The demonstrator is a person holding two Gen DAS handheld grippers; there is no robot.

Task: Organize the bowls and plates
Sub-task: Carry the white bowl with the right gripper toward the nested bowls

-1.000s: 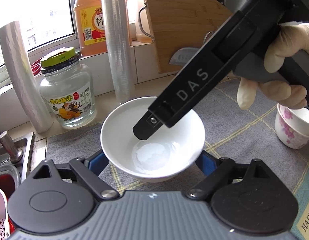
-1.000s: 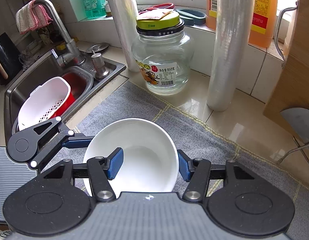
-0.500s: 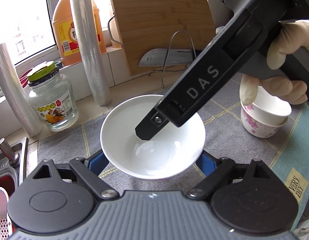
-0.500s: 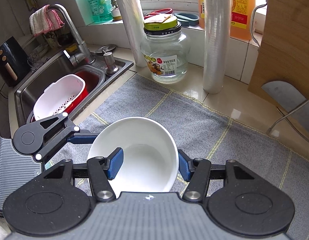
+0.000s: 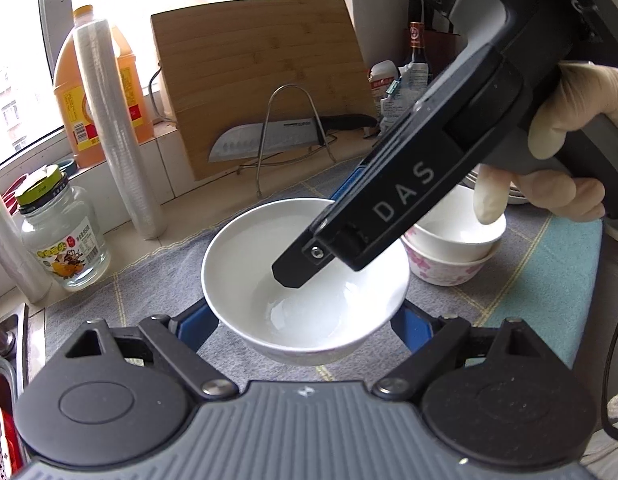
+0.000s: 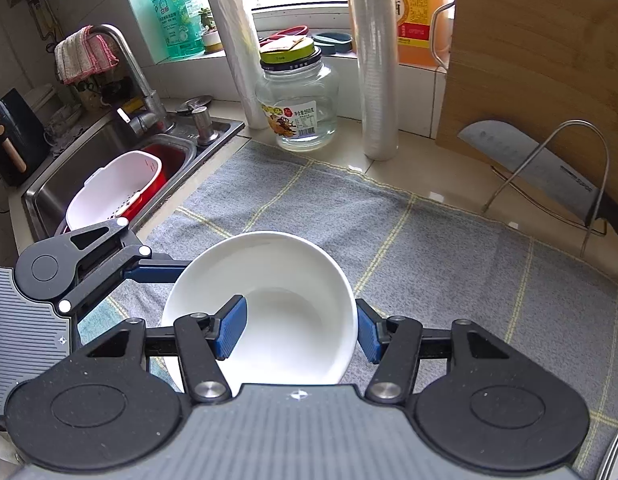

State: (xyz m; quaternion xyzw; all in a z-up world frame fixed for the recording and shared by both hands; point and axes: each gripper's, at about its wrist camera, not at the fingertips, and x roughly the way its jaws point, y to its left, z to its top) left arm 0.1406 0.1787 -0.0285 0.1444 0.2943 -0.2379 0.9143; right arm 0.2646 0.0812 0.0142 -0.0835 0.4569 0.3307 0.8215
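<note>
A plain white bowl (image 5: 269, 264) hangs a little above the grey checked cloth (image 6: 429, 240), held by both grippers. My left gripper (image 5: 301, 320) has its blue pads pressed on the bowl's outer sides. My right gripper (image 6: 299, 334) is shut on the bowl's wall (image 6: 269, 292), one finger inside and one outside. In the left wrist view, that inner finger (image 5: 293, 276) reaches down into the bowl from the upper right. To the right, a white bowl sits nested in a pink-flowered bowl (image 5: 449, 272) on the cloth. One finger (image 6: 157, 270) of the left gripper shows beside the bowl.
A glass jar (image 6: 297, 108) and two rolls of film (image 6: 377, 80) stand at the back, next to an orange jug (image 5: 93, 92). A wooden board (image 5: 261, 80) and a knife (image 5: 269, 140) lean on a wire rack. The sink (image 6: 89, 160) holds a white colander (image 6: 113, 188). Plates (image 5: 513, 196) lie behind the gloved hand.
Both grippers have carried the white bowl to the right and slightly up, away from the jar and sink. The nested bowls now lie close to its right side.
</note>
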